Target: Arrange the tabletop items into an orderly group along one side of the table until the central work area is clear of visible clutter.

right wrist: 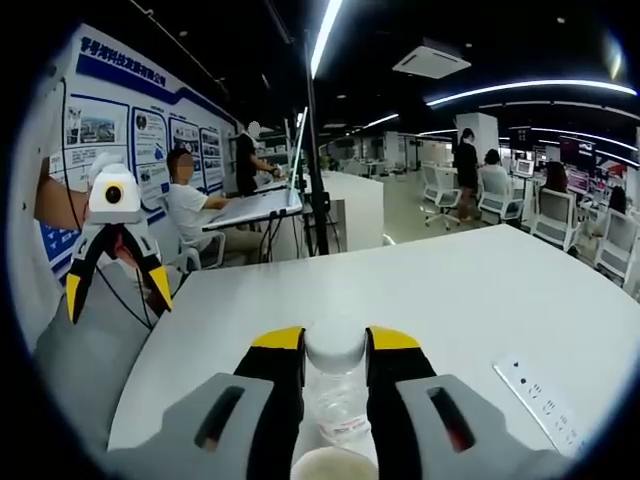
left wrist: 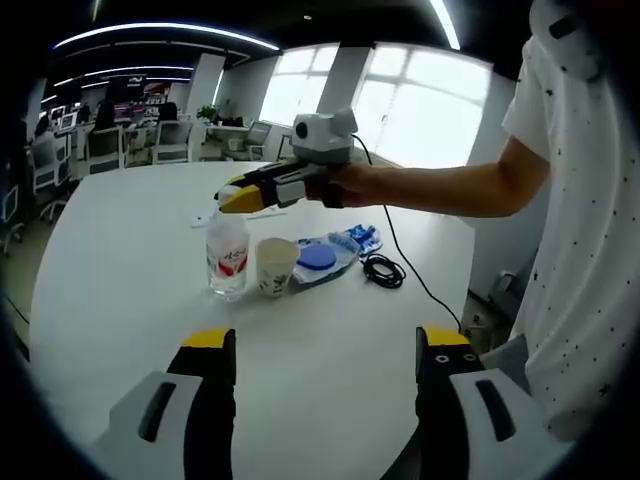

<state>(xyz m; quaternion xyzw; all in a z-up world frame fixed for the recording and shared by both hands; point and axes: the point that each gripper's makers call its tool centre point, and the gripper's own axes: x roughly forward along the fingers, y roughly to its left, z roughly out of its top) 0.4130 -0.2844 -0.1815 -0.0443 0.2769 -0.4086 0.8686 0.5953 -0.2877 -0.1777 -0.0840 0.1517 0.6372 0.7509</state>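
Left gripper [left wrist: 325, 345] jaws spread above the table [left wrist: 130, 260]. Right gripper [right wrist: 333, 345] straddles the bottle [left wrist: 228, 256] cap; grip undetermined. Paper cup [left wrist: 276, 266] touches the bottle, table centre.

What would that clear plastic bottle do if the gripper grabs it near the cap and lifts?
The bottle stands upright and narrow beside the paper cup, so a sideways nudge could probably tip it into the cup. Its thin clear plastic looks likely to dent under a squeeze. The right gripper has its jaws on either side of the white cap, probably the stiffer place to hold.
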